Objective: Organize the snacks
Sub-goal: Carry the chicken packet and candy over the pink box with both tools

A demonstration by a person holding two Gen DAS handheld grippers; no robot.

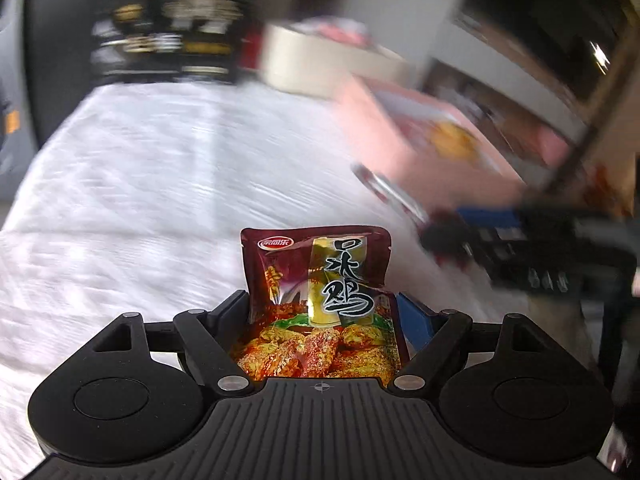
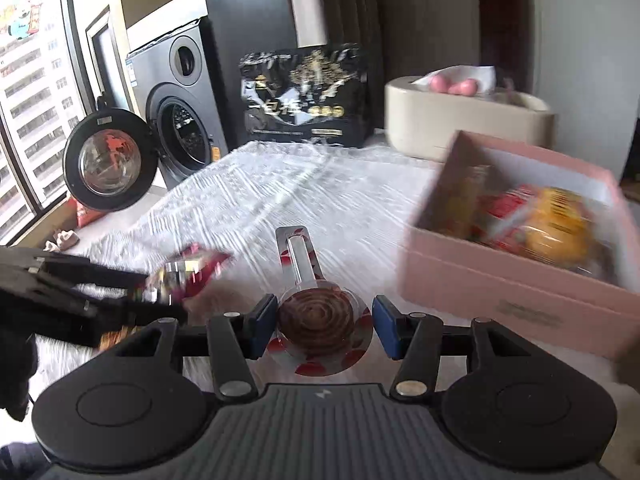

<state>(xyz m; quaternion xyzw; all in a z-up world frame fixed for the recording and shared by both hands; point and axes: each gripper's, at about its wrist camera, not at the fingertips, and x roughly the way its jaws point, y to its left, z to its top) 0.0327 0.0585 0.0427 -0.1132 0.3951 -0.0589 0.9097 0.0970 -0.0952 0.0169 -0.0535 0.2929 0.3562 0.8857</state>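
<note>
window (image 2: 24,92), daylight | washing machine (image 2: 180,120), door open | white tablecloth (image 2: 280,192)

Black grippers (image 2: 324,326), blue pads (image 2: 385,330), silver screws

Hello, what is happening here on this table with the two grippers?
A person is sorting snacks with a gripper in each hand. The left gripper is shut on a red chicken snack packet, held above the white tablecloth. The right gripper is open around a wrapped swirl lollipop. A pink box at the right already holds some snacks.
</note>
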